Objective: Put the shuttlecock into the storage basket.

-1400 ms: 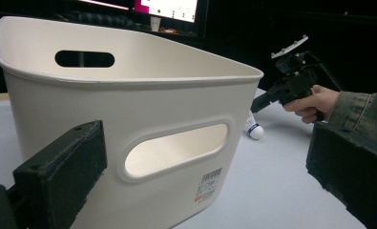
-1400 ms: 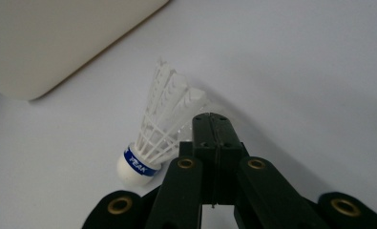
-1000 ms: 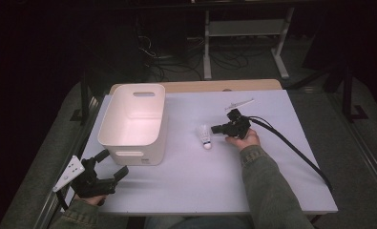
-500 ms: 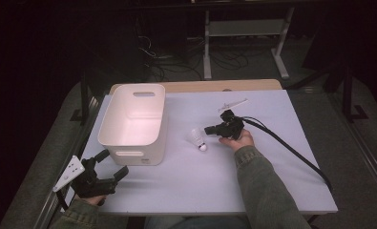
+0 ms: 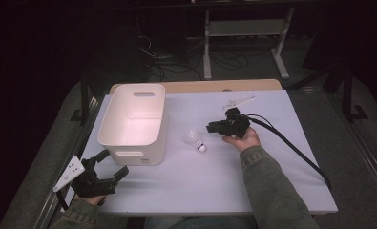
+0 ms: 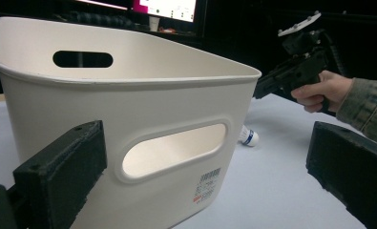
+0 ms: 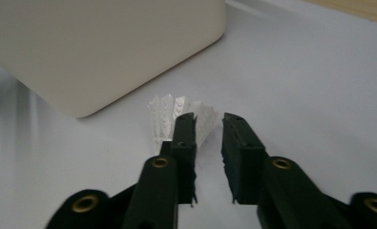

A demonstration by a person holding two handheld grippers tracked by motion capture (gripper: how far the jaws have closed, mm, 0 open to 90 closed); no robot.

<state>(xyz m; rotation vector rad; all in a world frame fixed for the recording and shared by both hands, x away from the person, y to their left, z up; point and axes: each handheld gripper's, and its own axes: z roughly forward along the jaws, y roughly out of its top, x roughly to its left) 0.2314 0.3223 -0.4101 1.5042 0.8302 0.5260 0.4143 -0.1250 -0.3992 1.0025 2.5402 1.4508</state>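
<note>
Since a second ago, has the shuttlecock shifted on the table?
Yes. The shuttlecock now lies slightly nearer the white bin than before, with its cork end pointing away from it.

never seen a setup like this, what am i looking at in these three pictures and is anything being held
A person sits at a table covered in white, holding a hand-operated pair of black tongs in each hand. One picture comes from a camera fixed above, looking down. The other two come from small cameras riding on each tool, looking along its two black jaws.

On the table stand a white plastic bin with cut-out handles and, beside it, a shuttlecock lying on its side.

The left tongs rest near the bin's front corner, jaws wide apart and empty. The right tongs have just been opening; in their own view the shuttlecock lies just past the jaw tips, with nothing between the jaws. So nothing is held right now.
</note>
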